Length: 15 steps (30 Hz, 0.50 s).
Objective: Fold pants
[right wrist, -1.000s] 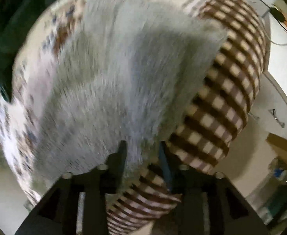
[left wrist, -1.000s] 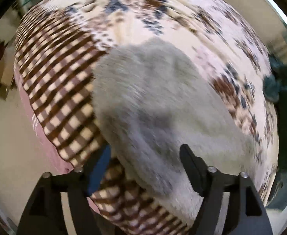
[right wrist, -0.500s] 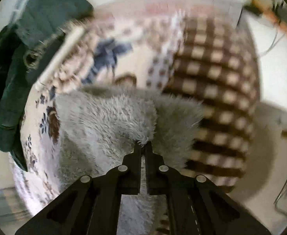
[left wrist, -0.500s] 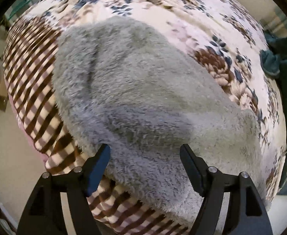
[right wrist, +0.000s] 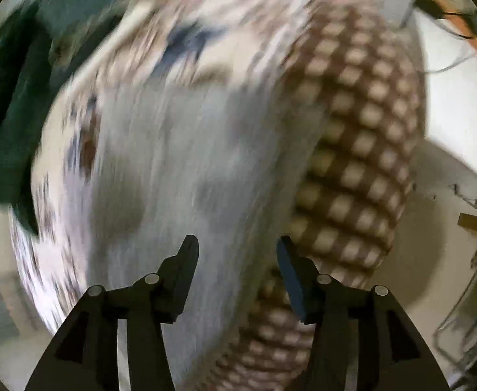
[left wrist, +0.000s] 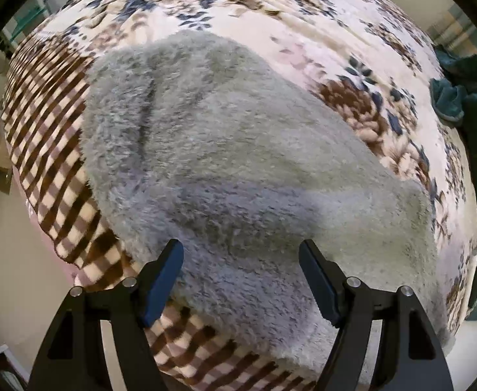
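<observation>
Grey fleece pants [left wrist: 232, 169] on floral-and-check blanket [left wrist: 303, 32]; green garment [left wrist: 473, 97] at 3 o'clock, pale floor [left wrist: 13, 277]. Left claw [left wrist: 241, 257] apart, empty. Right claw [right wrist: 237, 251] just opening, empty, blurred.

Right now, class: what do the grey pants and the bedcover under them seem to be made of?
Pants: probably plush fleece, matt; the sign is a long fuzzy pile all over.
Bedcover: seemingly soft printed blanket fabric, matt; floral middle, checked border, pattern edges slightly fuzzy.

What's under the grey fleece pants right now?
The grey fleece pants lie on a blanket, its floral part along one side and its brown checked border along the other. Whatever sits directly beneath the pants is covered; the folded-under layers can't be seen either.
</observation>
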Each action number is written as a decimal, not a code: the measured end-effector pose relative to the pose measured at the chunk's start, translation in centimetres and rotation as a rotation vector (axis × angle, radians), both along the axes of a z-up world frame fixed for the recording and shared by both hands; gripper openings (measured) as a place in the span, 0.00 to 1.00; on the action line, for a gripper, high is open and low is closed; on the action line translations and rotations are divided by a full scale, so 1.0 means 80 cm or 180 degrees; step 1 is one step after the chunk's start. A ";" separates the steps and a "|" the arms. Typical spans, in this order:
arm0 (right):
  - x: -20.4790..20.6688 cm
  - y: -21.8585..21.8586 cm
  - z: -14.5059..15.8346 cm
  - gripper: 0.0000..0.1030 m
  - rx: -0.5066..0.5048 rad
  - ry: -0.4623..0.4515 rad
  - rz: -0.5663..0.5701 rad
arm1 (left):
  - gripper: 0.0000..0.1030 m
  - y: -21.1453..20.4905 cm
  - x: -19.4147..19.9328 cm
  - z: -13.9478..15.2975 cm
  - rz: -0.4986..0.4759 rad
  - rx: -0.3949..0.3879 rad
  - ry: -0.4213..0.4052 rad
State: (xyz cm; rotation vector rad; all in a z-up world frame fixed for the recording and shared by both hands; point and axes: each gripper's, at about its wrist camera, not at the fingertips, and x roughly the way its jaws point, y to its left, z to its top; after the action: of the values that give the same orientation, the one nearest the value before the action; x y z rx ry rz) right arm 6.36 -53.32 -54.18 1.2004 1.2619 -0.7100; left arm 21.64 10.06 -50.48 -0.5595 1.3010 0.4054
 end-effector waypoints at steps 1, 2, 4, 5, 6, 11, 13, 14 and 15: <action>0.005 0.014 -0.007 0.51 0.0048 0.0032 0.0073 | 0.69 0.005 -0.002 -0.002 0.0040 -0.0011 0.0012; 0.012 0.029 -0.016 0.51 0.0075 0.0113 0.0168 | 0.69 0.012 -0.003 -0.005 0.0091 -0.0015 0.0032; 0.020 0.054 -0.043 0.45 0.0263 0.0201 0.0221 | 0.69 0.027 -0.008 -0.008 0.0164 0.0000 0.0054; 0.018 0.063 -0.056 0.20 0.0359 0.0304 0.0161 | 0.69 0.034 -0.009 -0.008 0.0181 0.0012 0.0058; 0.014 0.067 -0.062 0.10 0.0342 0.0421 0.0089 | 0.69 0.042 -0.012 -0.007 0.0202 0.0017 0.0050; 0.028 0.077 -0.056 0.13 0.0044 0.0732 0.0352 | 0.69 0.082 -0.020 -0.001 0.0300 0.0012 0.0016; 0.040 0.094 -0.046 0.22 0.0160 0.0599 0.0519 | 0.69 0.101 -0.022 0.000 0.0376 0.0011 -0.0002; 0.045 0.105 -0.041 0.28 0.0233 0.0505 0.0570 | 0.69 0.112 -0.022 -0.001 0.0415 -0.0009 -0.0013; 0.051 0.121 -0.034 0.33 0.0318 0.0366 0.0640 | 0.69 0.119 -0.020 -0.002 0.0443 -0.0026 -0.0014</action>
State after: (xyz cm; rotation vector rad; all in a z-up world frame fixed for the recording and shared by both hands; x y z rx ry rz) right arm 10.41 -43.62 -56.91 1.1063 1.5056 -0.5802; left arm 20.03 19.58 -50.67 -0.6597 1.2641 0.5135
